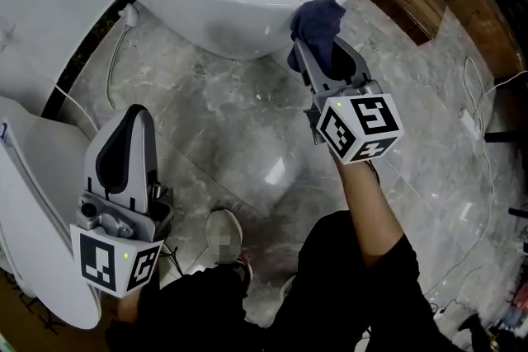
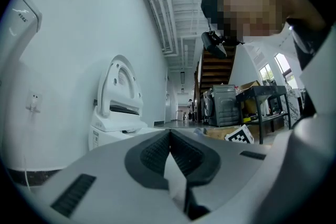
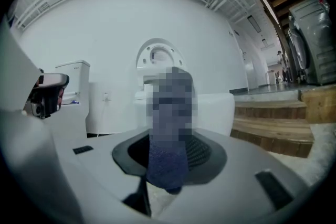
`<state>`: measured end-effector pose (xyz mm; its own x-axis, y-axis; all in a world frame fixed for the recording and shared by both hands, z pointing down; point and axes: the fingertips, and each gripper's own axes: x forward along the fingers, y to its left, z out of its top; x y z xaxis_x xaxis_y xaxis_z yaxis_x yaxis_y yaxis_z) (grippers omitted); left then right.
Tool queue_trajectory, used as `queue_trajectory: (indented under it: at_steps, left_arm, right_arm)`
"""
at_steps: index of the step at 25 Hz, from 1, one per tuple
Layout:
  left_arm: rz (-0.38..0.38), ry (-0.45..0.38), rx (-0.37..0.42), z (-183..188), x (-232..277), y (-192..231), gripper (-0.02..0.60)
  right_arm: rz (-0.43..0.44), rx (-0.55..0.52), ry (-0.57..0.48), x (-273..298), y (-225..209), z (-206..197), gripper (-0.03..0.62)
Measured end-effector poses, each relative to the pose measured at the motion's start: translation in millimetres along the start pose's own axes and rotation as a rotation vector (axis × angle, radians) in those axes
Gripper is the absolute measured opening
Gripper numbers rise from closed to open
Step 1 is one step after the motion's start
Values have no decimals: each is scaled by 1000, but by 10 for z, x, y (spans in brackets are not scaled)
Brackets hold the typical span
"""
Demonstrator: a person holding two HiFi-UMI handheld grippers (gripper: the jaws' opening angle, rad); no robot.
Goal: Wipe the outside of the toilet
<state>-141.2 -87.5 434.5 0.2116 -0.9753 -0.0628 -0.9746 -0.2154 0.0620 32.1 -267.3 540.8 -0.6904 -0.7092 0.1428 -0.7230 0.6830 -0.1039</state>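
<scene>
A cloth is clamped in the right gripper and pressed to the toilet ahead. Most wiping is judged left. The left gripper is held with jaws together, empty.

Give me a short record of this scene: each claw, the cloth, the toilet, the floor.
left claw: shut, empty, clear of the toilet
right claw: shut on the blue cloth
blue cloth: bunched against the bowl's outer wall
toilet: white, seen from above
floor: glossy grey marble tile
</scene>
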Motion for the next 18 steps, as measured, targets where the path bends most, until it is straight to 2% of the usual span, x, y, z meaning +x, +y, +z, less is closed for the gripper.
queue_trajectory:
  at_steps: [10,18]
  left_arm:
    - [-11,-2,-55,-122,9,-25,9]
    - [-15,16,-60,-232,77,-68,11]
  right_arm:
    - [-17,-3,12,241,-76,-148,124]
    - [-45,-92,19,259,-96,-212,124]
